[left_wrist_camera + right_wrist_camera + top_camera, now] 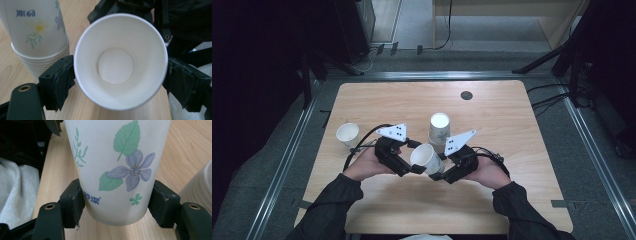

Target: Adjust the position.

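Now, cup [426,158]: held tilted between both grippers
Right gripper [116,202]: clamped on cup base
Left gripper [120,75]: jaws at cup rim, grip unclear
Stack [439,129]: just beyond

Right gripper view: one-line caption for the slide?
Right gripper clamps the base of a floral paper cup between its black jaws above the wooden table, beside a stack of cups.

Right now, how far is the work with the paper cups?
Seemingly done: one cup stands alone at the left. In hand: the right tool is shut on a second cup near its base, with the left tool flanking its rim. Probably left: the stack beside them.
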`<state>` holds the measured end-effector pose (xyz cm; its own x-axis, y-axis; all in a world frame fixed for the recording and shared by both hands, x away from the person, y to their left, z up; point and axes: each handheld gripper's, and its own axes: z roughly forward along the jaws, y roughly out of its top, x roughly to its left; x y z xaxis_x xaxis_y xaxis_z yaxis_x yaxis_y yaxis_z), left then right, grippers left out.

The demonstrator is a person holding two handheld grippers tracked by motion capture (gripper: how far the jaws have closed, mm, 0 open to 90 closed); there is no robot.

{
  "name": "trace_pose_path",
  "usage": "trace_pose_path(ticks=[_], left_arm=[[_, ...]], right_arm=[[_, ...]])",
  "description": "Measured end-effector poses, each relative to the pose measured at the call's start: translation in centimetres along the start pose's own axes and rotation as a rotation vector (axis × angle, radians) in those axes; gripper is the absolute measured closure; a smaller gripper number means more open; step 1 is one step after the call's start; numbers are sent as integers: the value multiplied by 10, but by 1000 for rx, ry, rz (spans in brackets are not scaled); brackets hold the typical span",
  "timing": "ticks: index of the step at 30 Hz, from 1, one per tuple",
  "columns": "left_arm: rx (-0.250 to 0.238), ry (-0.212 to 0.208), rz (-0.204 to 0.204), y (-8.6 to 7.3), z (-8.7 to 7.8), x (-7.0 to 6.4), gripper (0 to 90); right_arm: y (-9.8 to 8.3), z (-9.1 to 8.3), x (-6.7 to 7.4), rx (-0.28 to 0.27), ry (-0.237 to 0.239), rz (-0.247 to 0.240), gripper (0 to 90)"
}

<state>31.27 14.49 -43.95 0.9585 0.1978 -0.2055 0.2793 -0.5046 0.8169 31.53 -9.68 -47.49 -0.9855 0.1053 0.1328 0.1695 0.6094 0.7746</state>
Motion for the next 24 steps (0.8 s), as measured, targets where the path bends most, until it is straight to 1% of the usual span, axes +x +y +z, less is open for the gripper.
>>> trace_pose_path(ticks=[1,4,5,8,13,15,17,18,19,20,21,24], left_arm=[[-5,2,7,0,0,-1,148],[-17,-12,11,1,2,-2,179],[-16,-8,14,1,2,-3,201],[-7,-1,31,1,3,-4,218],[6,9,28,1,1,-5,249],[10,21,24,1,-1,-5,255],[7,11,17,1,-4,-4,265],[5,12,24,1,-5,-4,268],[1,-2,22,1,-6,-4,269],[-1,-2,27,2,-7,-4,269],[-1,6,28,2,-8,-5,271],[14,-2,30,2,-10,-5,272]], right_arm=[[0,0,0,-3,2,-6,355],[1,2,1,-3,5,-3,355],[1,2,1,-1,5,-2,355],[1,3,2,8,4,-6,356],[1,3,2,5,-3,-8,350],[1,3,1,0,-6,-5,318],[0,4,0,1,-10,-1,284],[0,5,1,3,-15,-1,274],[-1,5,1,11,-15,7,262],[-1,6,1,16,-8,29,250],[-2,6,1,25,9,50,238],[-5,6,2,43,4,50,219]])
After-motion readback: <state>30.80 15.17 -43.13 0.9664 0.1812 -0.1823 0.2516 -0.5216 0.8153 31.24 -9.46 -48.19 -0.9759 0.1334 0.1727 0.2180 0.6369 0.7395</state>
